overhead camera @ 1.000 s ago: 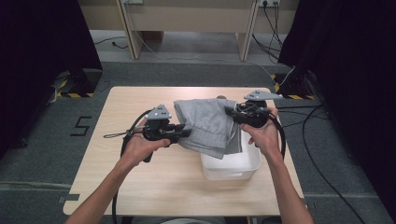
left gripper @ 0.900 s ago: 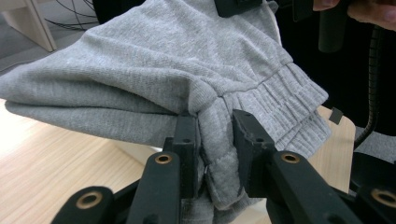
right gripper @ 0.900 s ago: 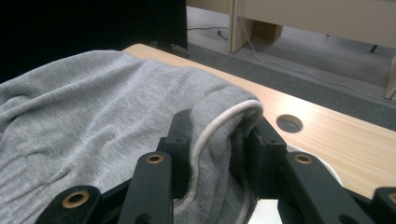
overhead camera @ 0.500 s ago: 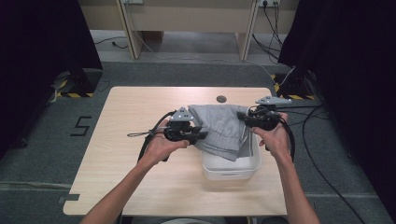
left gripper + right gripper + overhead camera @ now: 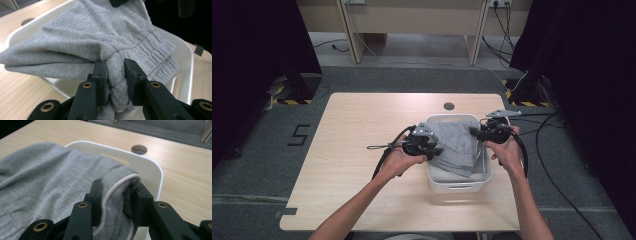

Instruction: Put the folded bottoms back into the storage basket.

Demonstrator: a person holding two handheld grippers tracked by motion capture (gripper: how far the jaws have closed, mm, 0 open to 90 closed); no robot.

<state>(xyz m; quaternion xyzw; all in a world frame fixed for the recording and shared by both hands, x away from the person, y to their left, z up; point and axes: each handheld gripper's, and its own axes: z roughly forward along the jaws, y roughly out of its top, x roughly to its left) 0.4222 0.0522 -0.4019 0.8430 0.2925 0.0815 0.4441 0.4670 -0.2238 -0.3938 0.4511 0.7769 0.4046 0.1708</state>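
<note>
A folded grey sweat garment hangs over a white plastic bin on the right half of the table. My left gripper is shut on a bunched fold of the grey cloth at the bin's left rim. At the bin's right rim my right gripper is shut on the garment's edge, where a white drawstring runs between the jaws. The garment's ribbed waistband droops toward the inside of the bin. The bin's white rim lies just past the right jaws.
The wooden table has a round cable hole behind the bin. Black cables trail from both grippers across the table and off its right side. Dark curtains and desk legs stand beyond the far edge.
Both grippers have come down and toward the near side with the garment. The cloth, held above the table before, now drapes into the white bin.
</note>
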